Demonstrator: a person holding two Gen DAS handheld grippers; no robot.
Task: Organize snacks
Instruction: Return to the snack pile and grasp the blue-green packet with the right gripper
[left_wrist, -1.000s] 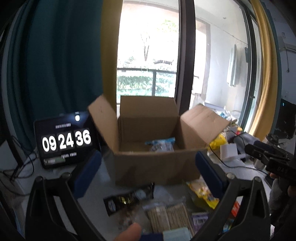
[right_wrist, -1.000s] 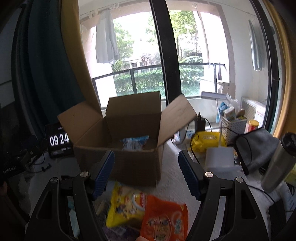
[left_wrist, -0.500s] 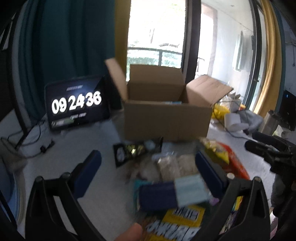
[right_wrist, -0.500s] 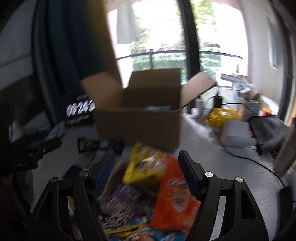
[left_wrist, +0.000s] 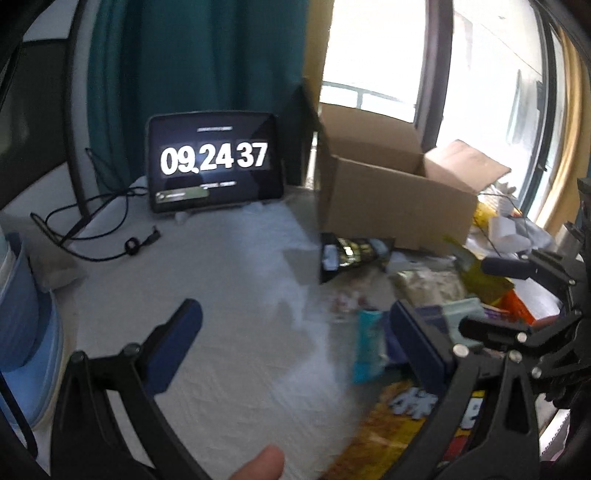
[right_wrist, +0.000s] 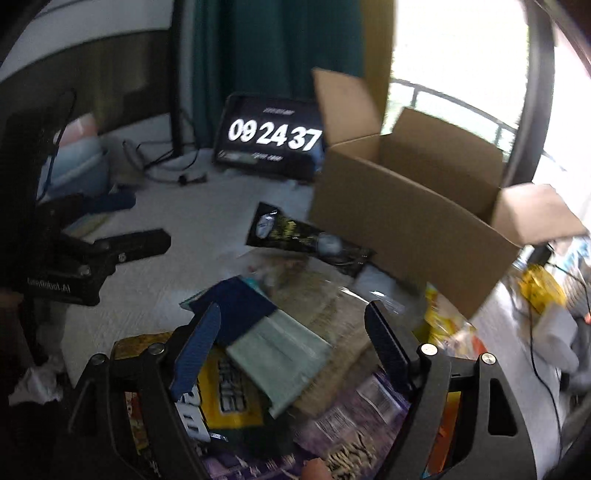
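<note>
Left wrist view: I am holding my left gripper (left_wrist: 291, 334) with its blue fingers spread wide apart and gripping nothing, hovering over the white tablecloth (left_wrist: 221, 280). The snack pile (left_wrist: 424, 295) is lying to its right, in front of the open cardboard box (left_wrist: 395, 199); a black packet (left_wrist: 351, 253) is touching the box's base. A tablet clock (left_wrist: 214, 162) is standing beside the box.

Right wrist view: I am keeping my right gripper (right_wrist: 291, 343) spread too, empty, poised above the pile, where a pale green and navy packet (right_wrist: 273, 343) is lying between its fingers. A yellow bag (right_wrist: 229, 395) is sitting underneath it.
</note>
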